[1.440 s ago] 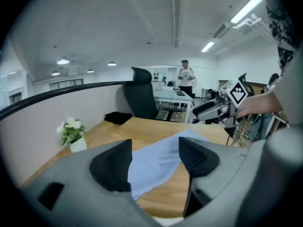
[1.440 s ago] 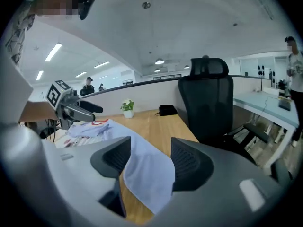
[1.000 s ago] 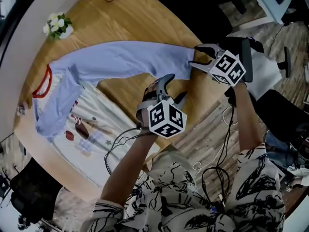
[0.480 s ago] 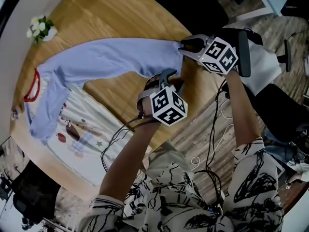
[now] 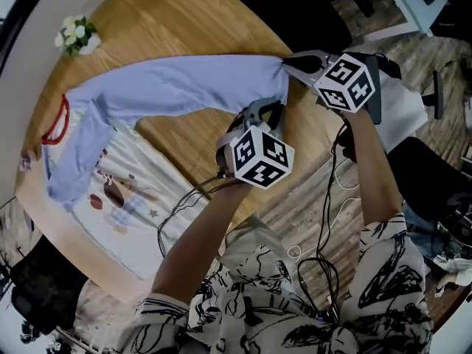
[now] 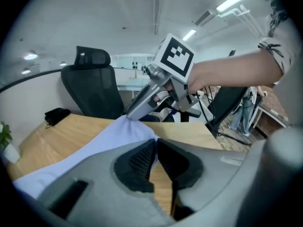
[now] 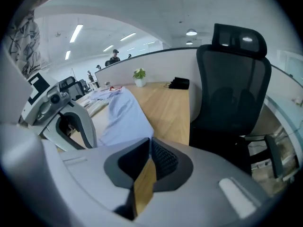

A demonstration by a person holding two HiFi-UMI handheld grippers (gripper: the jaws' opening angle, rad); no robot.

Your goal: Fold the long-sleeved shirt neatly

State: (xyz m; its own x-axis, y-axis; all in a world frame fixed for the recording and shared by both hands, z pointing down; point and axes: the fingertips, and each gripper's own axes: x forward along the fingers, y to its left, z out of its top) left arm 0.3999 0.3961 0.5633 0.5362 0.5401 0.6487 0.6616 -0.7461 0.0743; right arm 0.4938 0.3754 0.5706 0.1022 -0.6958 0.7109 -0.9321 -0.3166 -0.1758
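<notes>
The long-sleeved shirt lies flat on the wooden table: white printed body, red collar, blue sleeves. One blue sleeve stretches to the right, and both grippers meet at its cuff. My right gripper has just been closing and pinches the cuff's far corner, pulling the cloth into a peak. My left gripper has just been closing too. It is shut at the cuff's near edge, where blue cloth reaches its closed tips. The right gripper shows shut in its own view.
A small white pot of flowers stands at the table's far left. Black office chairs stand past the table's edge near the cuff. A black pouch lies on the far side. Cables hang by the person's arms.
Both grippers have come in onto the sleeve's cuff and their jaws have gone from open to shut. The left gripper moved up from the bare wood to the cuff's edge.
</notes>
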